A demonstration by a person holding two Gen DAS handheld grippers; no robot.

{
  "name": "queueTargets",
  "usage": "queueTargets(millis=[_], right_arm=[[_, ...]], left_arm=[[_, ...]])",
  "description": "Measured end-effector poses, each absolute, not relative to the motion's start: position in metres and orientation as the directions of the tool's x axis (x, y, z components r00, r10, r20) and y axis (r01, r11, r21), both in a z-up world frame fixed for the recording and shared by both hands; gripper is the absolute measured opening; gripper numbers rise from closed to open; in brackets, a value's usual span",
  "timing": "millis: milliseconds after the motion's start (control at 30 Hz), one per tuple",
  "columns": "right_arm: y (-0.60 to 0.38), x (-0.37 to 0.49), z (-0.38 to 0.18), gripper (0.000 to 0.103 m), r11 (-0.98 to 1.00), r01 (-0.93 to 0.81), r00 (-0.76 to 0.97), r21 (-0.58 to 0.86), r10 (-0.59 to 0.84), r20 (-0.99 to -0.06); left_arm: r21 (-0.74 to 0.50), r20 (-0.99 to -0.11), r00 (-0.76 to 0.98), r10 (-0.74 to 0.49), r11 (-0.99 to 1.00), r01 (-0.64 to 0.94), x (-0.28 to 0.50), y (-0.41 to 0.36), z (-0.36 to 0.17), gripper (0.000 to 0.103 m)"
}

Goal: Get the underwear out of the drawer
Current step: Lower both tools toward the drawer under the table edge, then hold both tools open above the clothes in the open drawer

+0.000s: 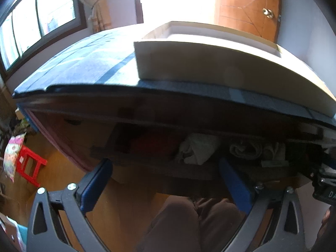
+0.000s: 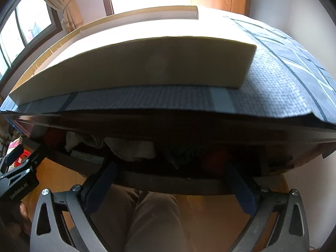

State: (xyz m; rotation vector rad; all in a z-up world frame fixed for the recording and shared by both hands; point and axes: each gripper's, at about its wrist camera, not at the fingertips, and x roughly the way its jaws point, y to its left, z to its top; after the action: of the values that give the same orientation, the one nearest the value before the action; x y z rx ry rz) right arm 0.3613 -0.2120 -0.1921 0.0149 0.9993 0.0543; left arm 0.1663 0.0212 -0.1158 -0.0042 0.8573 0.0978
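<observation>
A dark wooden drawer [image 1: 168, 169] stands pulled out under the table top; it also shows in the right wrist view [image 2: 168, 183]. Folded garments lie inside: a red one [image 1: 153, 145], a pale one [image 1: 199, 149], a grey rolled one [image 1: 245, 149]. In the right wrist view I see a white garment [image 2: 132, 147], a green one [image 2: 184, 153] and a red one [image 2: 214, 157]. My left gripper [image 1: 166, 166] is open and empty just in front of the drawer. My right gripper [image 2: 170, 172] is open and empty at the drawer's front edge.
A white open box [image 1: 210, 63] sits on a blue woven mat [image 1: 84, 67] on the table top, also in the right wrist view [image 2: 147, 67]. A red stool [image 1: 29, 166] stands on the wooden floor at left. The person's legs [image 2: 151, 218] are below the drawer.
</observation>
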Motion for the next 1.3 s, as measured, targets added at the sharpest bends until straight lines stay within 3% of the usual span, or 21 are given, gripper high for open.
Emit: queueTargets(millis=[133,233,700,1300], right_arm=[[-0.213,0.357,-0.191,0.103,0.999,-0.028,0.561,0.035,0.045,-0.827],[-0.203,0.344,-0.193,0.103,0.999,-0.025,0.579,0.032,0.040,-0.815],[-0.201,0.304,-0.208,0.103,1.000,-0.012,0.639,0.021,0.024,-0.769],[-0.202,0.292,-0.208,0.103,1.000,-0.014,0.629,0.025,0.029,-0.777]], left_arm=[[0.118,-0.748,0.650,0.134,0.991,-0.069,0.174,0.017,-0.114,0.102],[0.073,-0.762,0.639,0.107,0.994,-0.080,0.177,0.025,-0.120,0.102],[0.079,-0.733,0.671,0.109,0.994,-0.076,0.160,0.024,-0.126,0.103],[0.081,-0.742,0.662,0.110,0.994,-0.073,0.155,0.023,-0.125,0.103]])
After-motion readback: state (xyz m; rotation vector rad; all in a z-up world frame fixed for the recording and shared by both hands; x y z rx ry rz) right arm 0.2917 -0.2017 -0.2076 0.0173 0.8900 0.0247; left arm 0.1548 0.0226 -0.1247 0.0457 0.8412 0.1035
